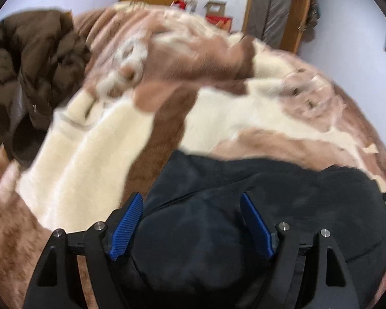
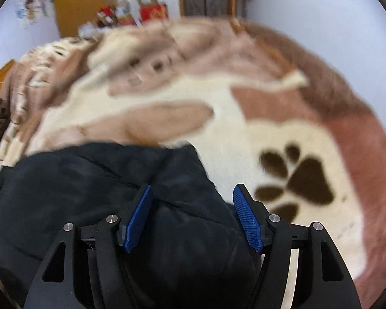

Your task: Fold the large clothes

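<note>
Black padded jacket (image 1: 257, 219) is lying bunched on the bed's blanket (image 1: 77, 154) for folding; both hand-held grippers, left (image 1: 191, 228) and right (image 2: 191, 217), are hovering wide open, gripping nothing

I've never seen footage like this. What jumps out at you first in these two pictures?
First, the puffy black padded jacket bunched at the near edge of the plush cream-and-brown blanket, filling the foreground under both open grippers, the left gripper and the right gripper. Next, the dark brown paw print on the blanket, right of the jacket. A crumpled dark brown coat lies heaped at the far left.
</note>
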The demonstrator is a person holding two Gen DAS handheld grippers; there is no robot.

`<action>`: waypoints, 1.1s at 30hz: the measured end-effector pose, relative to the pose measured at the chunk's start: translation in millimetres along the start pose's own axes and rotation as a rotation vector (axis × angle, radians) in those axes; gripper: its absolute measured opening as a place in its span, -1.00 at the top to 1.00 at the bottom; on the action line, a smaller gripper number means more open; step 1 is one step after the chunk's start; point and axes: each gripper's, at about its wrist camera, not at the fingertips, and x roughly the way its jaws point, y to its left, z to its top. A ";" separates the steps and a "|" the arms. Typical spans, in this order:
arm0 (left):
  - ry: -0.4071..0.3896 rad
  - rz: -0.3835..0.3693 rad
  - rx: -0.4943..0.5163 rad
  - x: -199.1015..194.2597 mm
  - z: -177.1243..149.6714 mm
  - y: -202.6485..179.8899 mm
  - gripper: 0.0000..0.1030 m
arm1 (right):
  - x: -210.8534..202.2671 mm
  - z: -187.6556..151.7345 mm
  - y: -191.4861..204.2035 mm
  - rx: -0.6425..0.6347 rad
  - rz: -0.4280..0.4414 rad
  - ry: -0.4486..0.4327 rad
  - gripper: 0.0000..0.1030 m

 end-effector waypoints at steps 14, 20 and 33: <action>0.088 -0.163 0.197 52.4 -15.4 -125.0 -0.58 | 53.4 -16.2 85.2 -0.096 0.162 0.115 -0.27; 0.079 -0.142 0.208 61.9 -20.2 -127.6 -0.58 | 64.6 -27.9 84.8 -0.119 0.149 0.084 -0.27; 0.048 -0.120 0.223 60.0 -29.5 -130.2 -0.58 | 63.1 -31.0 85.9 -0.121 0.143 0.061 -0.27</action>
